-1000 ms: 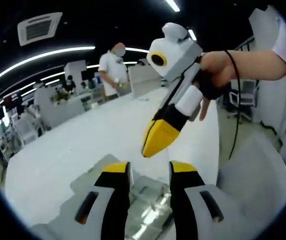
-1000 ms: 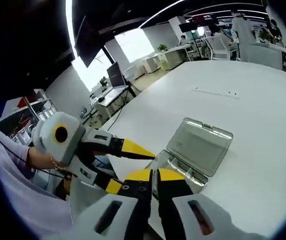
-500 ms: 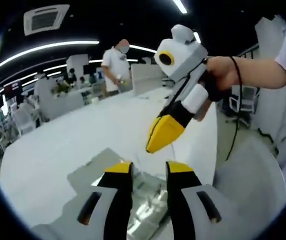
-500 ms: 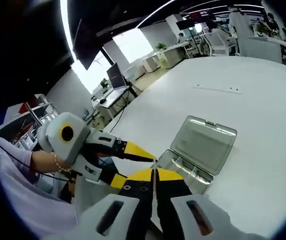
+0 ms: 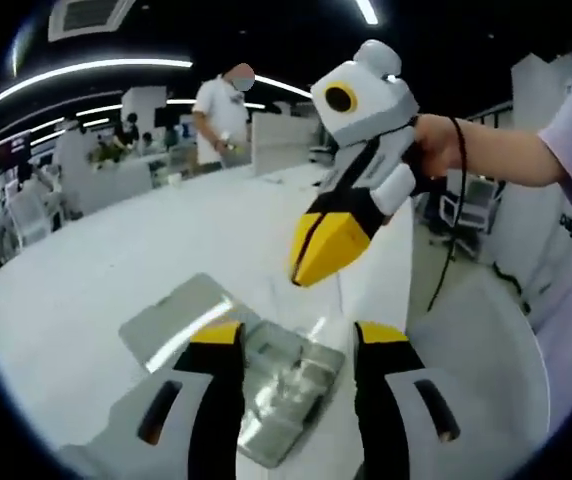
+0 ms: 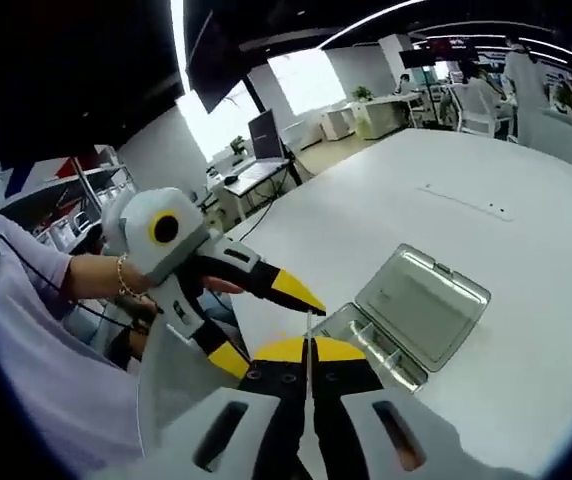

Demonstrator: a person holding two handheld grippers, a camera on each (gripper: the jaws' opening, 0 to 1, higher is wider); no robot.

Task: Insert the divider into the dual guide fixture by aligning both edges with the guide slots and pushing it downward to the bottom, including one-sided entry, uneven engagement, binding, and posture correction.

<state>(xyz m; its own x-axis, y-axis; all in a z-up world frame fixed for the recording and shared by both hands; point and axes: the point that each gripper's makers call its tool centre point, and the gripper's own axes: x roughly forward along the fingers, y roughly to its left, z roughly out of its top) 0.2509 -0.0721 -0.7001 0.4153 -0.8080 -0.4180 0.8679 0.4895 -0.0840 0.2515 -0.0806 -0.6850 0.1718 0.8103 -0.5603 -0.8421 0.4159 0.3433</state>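
A clear plastic fixture box lies open on the white table, its base (image 5: pixel 288 385) between my left gripper's (image 5: pixel 299 345) open jaws and its lid (image 5: pixel 171 318) folded back to the left. My right gripper (image 5: pixel 316 262) hangs above the base, yellow tips together. In the right gripper view, the right gripper (image 6: pixel 311 348) is shut on the thin clear divider (image 6: pixel 308 325), seen edge-on and upright. The box base (image 6: pixel 378 345) and lid (image 6: pixel 424 295) lie just beyond it. The left gripper (image 6: pixel 263 325) reaches in from the left, open, close beside the divider.
The white table (image 5: pixel 96 260) is wide, with its edge (image 5: pixel 409 290) close on the right of the box. A hand (image 5: pixel 436 150) holds the right gripper. A person (image 5: pixel 221 100) stands at the far end. Desks and chairs (image 6: pixel 366 115) fill the room beyond.
My left jaws have spread a little wider. The left view has dropped toward the box, showing more of its base and lid. The right gripper stays shut on the divider above it.
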